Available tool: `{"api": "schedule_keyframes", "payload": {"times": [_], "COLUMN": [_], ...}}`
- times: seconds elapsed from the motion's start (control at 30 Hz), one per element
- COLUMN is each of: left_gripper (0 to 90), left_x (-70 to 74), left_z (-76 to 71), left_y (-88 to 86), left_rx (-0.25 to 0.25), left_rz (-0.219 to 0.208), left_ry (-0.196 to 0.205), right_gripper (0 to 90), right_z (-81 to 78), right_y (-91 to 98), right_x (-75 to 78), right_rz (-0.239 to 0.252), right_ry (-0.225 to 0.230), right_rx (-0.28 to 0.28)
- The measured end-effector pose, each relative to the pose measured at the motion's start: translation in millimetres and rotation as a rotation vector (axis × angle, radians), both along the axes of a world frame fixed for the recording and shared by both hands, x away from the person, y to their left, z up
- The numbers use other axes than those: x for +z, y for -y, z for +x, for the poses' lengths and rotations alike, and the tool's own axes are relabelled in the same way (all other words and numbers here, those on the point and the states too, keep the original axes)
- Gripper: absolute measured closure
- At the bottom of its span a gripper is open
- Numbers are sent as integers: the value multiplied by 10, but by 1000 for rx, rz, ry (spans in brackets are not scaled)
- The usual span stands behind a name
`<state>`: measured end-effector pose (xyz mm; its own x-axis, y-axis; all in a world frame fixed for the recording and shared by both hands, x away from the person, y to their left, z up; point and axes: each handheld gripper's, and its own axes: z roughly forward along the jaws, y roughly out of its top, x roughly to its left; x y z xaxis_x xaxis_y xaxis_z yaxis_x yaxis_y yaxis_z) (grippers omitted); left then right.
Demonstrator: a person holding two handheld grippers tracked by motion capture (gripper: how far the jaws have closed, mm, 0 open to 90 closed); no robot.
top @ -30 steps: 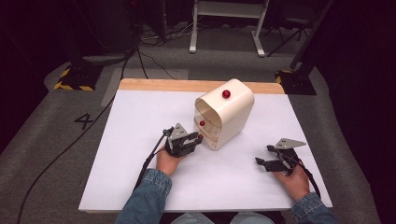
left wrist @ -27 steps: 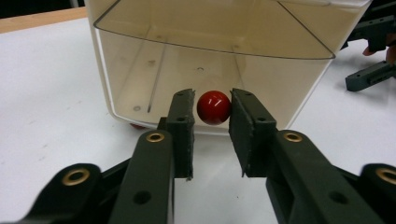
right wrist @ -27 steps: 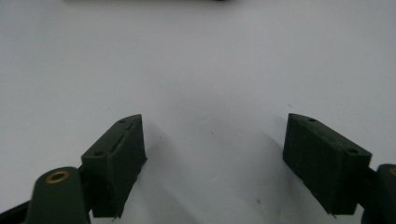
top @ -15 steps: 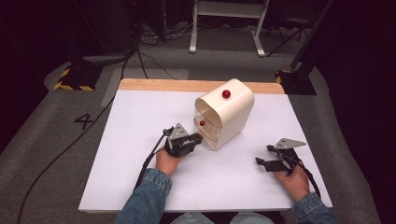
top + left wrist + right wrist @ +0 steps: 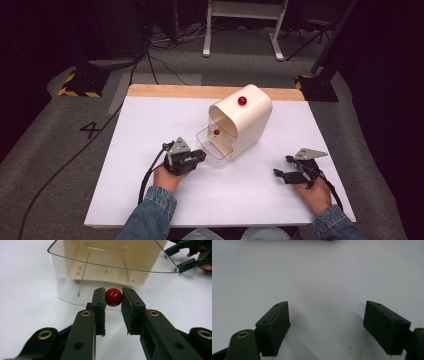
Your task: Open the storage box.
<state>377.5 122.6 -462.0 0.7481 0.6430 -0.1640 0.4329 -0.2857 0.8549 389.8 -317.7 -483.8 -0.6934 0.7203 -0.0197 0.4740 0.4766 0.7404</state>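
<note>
Left gripper (image 5: 113,312): jaws drawn in narrow, pads pressed on both flanks of the small glossy red ball knob (image 5: 113,297); knob clamped between them.
Knob location: fixed at the front centre of the clear plastic drawer (image 5: 75,272), which stands pulled partway out of the cream rounded plastic cabinet (image 5: 252,122). In the high view the knob (image 5: 216,132) sits at about 1 o'clock from the left gripper (image 5: 197,156).
Right gripper (image 5: 327,325): jaws spread wide, nothing between them, bare white desk (image 5: 317,277) under the pads. In the high view it (image 5: 282,175) rests in the hand near the desk's 4 o'clock corner, well apart from the cabinet.
Cabinet: near desk centre, open front facing 7 o'clock; second red ball knob (image 5: 242,100) on its upper face.
Left gripper view gives: pad contact on the knob, the drawer's clear walls, screw holes in its cream floor; the other gripper's jaws (image 5: 186,255) far off at 1 o'clock.
High view gives: both denim sleeves, cables trailing from each gripper, layout of the white desk (image 5: 150,125), wooden strip at its far edge (image 5: 170,91).
Right gripper view gives: jaw spacing and desk surface close up.
</note>
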Motion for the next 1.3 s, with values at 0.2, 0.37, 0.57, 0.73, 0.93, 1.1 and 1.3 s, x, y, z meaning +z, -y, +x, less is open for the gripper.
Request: {"api": "schedule_keyframes", "payload": {"times": [0.2, 0.37, 0.57, 0.73, 0.93, 1.1, 1.3], "left_gripper": [732, 731, 728, 622, 517, 495, 489], "left_x": [5, -5, -18, -35, -46, -52, 72], "left_z": [-93, -140, -136, -129, -158, -180, -224], "left_y": [-91, -149, -170, -186, -193, -233, -280], "left_rx": [6, 5, 2, 12, -2, -6, 20], "left_rz": [12, 16, 14, -1, 40, 59, 44], "left_ry": [-2, -3, -8, -37, -11, -28, -14], "right_gripper": [212, 212, 212, 212, 212, 212, 212], "right_z": [1, 2, 2, 2, 3, 3, 1], "right_y": [0, 1, 1, 1, 2, 1, 0], "right_x": [0, 0, 0, 0, 0, 0, 0], "right_rz": [1, 1, 1, 1, 1, 1, 1], "right_ry": [-1, -1, -1, -1, -1, -2, -1], "right_rx": [0, 0, 0, 0, 0, 0, 0]}}
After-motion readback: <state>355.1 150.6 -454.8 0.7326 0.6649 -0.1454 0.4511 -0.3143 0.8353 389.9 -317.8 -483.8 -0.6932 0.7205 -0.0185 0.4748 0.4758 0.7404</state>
